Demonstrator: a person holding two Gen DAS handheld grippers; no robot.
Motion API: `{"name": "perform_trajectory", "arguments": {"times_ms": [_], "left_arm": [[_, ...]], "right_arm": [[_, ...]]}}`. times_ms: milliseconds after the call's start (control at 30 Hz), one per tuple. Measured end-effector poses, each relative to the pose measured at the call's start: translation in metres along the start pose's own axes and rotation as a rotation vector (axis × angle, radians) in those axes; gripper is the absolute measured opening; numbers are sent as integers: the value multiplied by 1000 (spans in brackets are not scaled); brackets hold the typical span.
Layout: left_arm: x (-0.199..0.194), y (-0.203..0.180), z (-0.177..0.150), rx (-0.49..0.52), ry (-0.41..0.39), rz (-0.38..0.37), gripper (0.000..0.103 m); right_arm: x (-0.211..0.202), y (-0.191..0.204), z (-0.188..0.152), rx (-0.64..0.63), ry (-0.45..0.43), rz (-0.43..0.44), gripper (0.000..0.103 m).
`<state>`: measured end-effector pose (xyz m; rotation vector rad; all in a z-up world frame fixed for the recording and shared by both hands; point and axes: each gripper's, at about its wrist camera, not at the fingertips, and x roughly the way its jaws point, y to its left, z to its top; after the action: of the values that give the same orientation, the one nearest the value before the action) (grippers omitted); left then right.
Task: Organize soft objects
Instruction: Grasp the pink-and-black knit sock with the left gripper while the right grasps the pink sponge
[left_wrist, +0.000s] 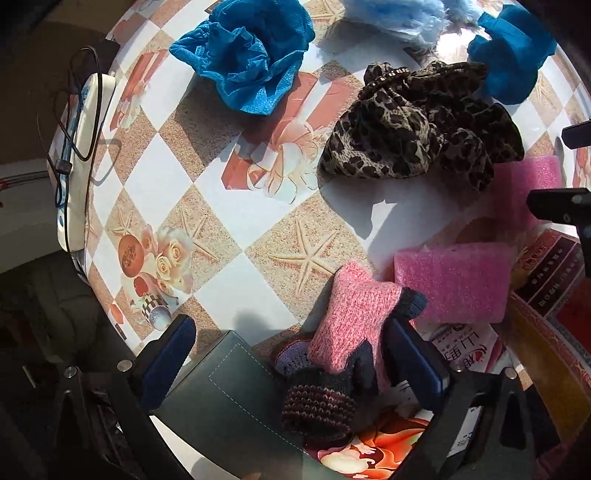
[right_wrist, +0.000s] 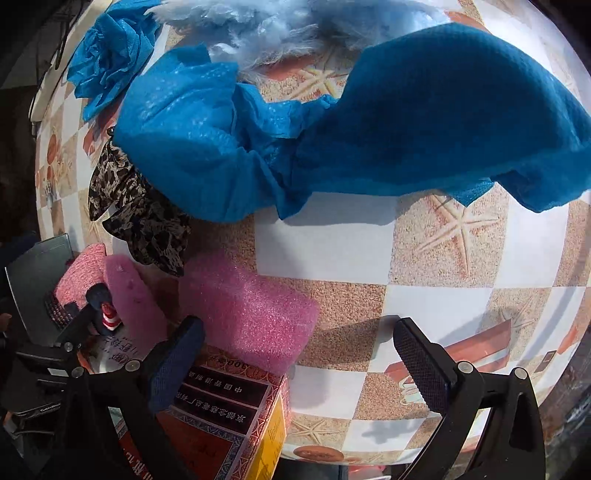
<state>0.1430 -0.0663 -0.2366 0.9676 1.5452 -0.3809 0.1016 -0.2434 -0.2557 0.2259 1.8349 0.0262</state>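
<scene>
Mostly unsorted so far, judging by how the soft things lie across the desk (left_wrist: 221, 206), w/ its checkered seashell-print cover.

Left wrist view, going left to right: a white power strip (left_wrist: 79, 155) w/ black cable at the far left edge. Next, a crumpled blue cloth (left_wrist: 247, 55) near the top. Low centre, the left hand-held gripper (left_wrist: 288, 354) has its jaws spread wide; a pink knit glove (left_wrist: 354, 317) w/ dark cuffs lies between the pads, and neither pad seems to press on it, though the glove lies close against the right one. A grey flat pouch (left_wrist: 221, 398) sits under the gripper's left side. Right of centre, a leopard-print fabric (left_wrist: 413, 136) is bunched up; a pale blue fluffy item (left_wrist: 399, 18) and a second blue cloth (left_wrist: 513, 55) lie beyond it. Far right, two pink foam pieces (left_wrist: 454, 280) rest beside a red printed box (left_wrist: 546, 273).

Right wrist view, left to right: same glove and foam (right_wrist: 247, 306) at left, the box (right_wrist: 221, 406) below them, then the right hand-held gripper (right_wrist: 299, 365), jaws spread and empty, hanging over bare desk. The big blue cloth (right_wrist: 424, 122) fills the top.

Judgement: the box area looks like the collecting spot; glove and foam are close to it. Both blue cloths, leopard fabric and fluffy item are well apart from it, so most of the job is left.
</scene>
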Motion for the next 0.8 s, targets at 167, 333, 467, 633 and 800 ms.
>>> {"name": "perform_trajectory", "arguments": {"times_ms": [167,333,467,633,800], "left_arm": [[-25,46,25,-154,-160,123,103],[-49,97,18,-338,-187,-109,103],[-40,79,13,-383,-123,-229,103],[-17,62,8,-431,-59,-322,103],[2,47,13,-450,-4,-341,103]], "right_arm": [[-23,-38,-1,95,-95,-127,103],[-47,-84,-12,282,-141,36,103],[-41,-83,-22,335,-154,159,103],[-35,-52,-17,222,-194,64,103],[-14,-34,-11,91,-175,-62,103]]}}
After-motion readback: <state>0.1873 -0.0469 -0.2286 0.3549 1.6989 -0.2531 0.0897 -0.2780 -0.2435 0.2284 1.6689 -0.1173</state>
